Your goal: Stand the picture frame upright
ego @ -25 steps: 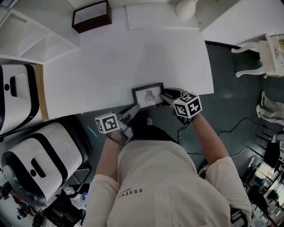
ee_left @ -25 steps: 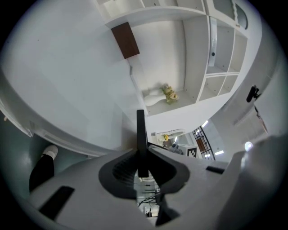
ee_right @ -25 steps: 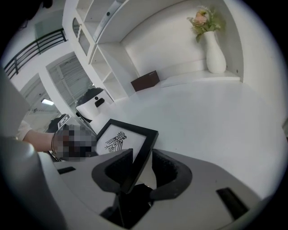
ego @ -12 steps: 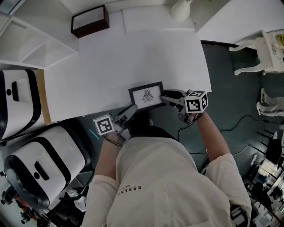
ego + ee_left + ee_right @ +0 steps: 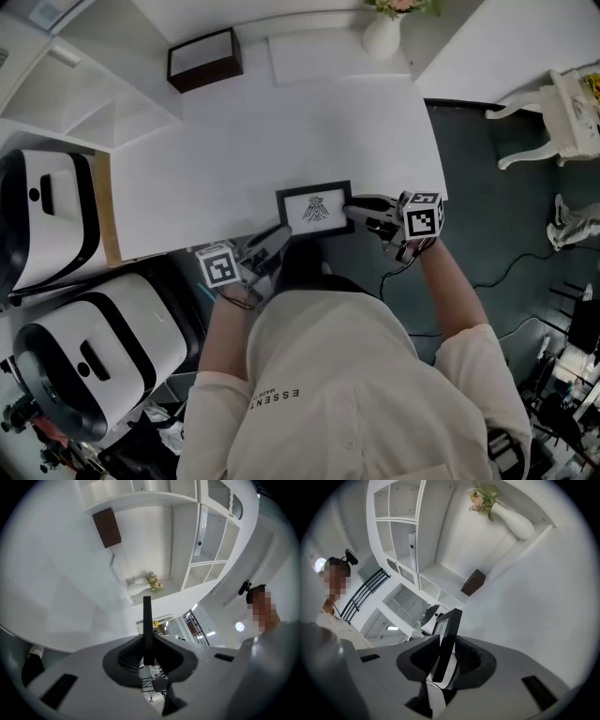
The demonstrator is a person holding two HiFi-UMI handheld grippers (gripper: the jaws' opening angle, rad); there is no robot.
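Observation:
The black picture frame (image 5: pixel 316 208), with a small dark drawing on white, is held above the near edge of the white table (image 5: pixel 234 141). My left gripper (image 5: pixel 279 236) is shut on its lower left edge; in the left gripper view the frame (image 5: pixel 147 616) shows edge-on as a thin black strip pinched between the pads of my left gripper (image 5: pixel 147 649). My right gripper (image 5: pixel 352 208) grips the frame's right edge. Its jaws have just been closing, and in the right gripper view the frame (image 5: pixel 450 634) sits tilted between the pads of my right gripper (image 5: pixel 444 660), touching both.
A dark brown box (image 5: pixel 202 58) and a white vase with flowers (image 5: pixel 382 36) stand at the table's far side. White shelving (image 5: pixel 75 89) and two white-and-black machines (image 5: pixel 42 216) (image 5: pixel 94 347) are on the left. A white chair (image 5: pixel 562 112) and a floor cable (image 5: pixel 487 272) lie to the right.
Both grippers have risen with the frame, which has left the table's edge. The right gripper has rolled, so its marker cube shows a different face.

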